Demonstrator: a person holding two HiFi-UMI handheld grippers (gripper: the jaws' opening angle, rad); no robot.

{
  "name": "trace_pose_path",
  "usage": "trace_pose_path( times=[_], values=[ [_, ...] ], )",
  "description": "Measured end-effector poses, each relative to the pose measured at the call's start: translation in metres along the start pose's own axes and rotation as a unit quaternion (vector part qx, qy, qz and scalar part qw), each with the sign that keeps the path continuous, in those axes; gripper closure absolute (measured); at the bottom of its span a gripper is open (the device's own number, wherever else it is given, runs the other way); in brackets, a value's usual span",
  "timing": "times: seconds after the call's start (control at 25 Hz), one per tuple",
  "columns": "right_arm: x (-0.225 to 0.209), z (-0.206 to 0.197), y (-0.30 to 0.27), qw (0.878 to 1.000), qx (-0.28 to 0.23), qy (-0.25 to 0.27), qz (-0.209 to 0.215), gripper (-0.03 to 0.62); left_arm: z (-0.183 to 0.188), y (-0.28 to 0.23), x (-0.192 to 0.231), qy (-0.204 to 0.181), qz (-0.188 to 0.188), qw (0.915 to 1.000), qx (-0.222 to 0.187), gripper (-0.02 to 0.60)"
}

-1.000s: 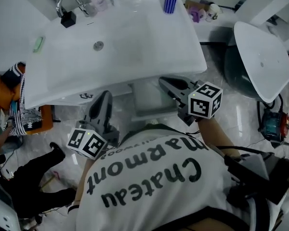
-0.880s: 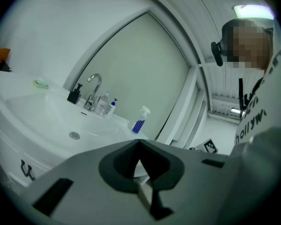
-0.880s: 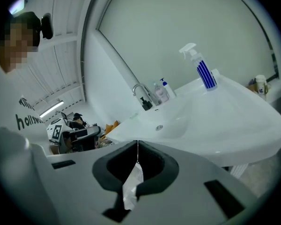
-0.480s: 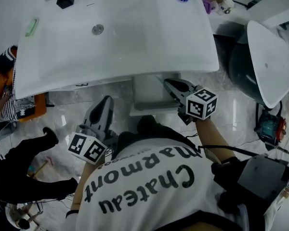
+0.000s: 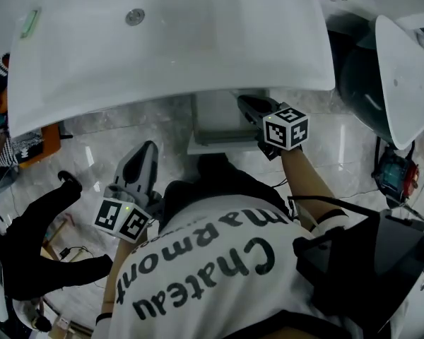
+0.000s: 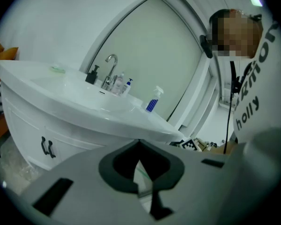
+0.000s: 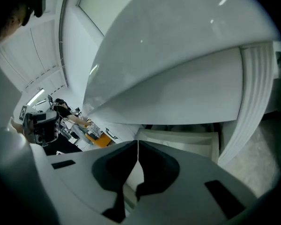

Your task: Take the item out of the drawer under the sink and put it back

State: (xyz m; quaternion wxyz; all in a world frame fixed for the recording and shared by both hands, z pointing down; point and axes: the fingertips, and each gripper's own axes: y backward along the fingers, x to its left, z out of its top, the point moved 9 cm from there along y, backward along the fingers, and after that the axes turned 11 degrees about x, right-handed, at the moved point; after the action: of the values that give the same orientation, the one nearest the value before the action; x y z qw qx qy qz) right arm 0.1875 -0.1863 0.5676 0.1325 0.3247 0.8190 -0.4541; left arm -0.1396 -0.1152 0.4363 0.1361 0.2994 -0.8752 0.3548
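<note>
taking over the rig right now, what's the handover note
Grippers: left tongs shut and empty, held low to the left of the drawer. The right tongs are shut and empty, pointing at the drawer.
Things: the drawer sits under the sink and looks pulled out. Its contents are not visible, so the item is not located.
Done: the drawer seems open.
Left: take the item out, put it back, and probably close the drawer.
</note>
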Motion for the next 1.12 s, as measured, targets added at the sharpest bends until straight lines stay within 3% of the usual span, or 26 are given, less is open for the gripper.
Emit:
trace_pose_path(
  times=[0.24, 0.36, 0.52, 0.84, 1.12],
  values=[
    [-0.006, -0.013, -0.027, 0.998, 0.048, 0.017, -0.046, 0.578, -0.011, 0.005, 0.012, 0.023, 0.039, 0.999, 0.003, 0.575],
    [-0.012, -0.021, -0.041, 0.994, 0.081, 0.019, -0.071, 0.461, -0.015, 0.01, 0.014, 0.032, 0.049, 0.9983, 0.008, 0.575],
    [-0.021, -0.024, -0.058, 0.986, 0.111, 0.013, -0.125, 0.422, -0.02, 0.016, 0.013, 0.039, 0.048, 0.9978, 0.023, 0.575],
    [-0.041, -0.033, -0.082, 0.969, 0.157, -0.026, -0.191, 0.411, -0.035, 0.03, 0.02, 0.053, 0.077, 0.9953, 0.027, 0.575],
    [-0.053, -0.045, -0.093, 0.953, 0.21, -0.02, -0.219, 0.418, -0.039, 0.035, 0.02, 0.052, 0.088, 0.994, 0.039, 0.575]
  ],
)
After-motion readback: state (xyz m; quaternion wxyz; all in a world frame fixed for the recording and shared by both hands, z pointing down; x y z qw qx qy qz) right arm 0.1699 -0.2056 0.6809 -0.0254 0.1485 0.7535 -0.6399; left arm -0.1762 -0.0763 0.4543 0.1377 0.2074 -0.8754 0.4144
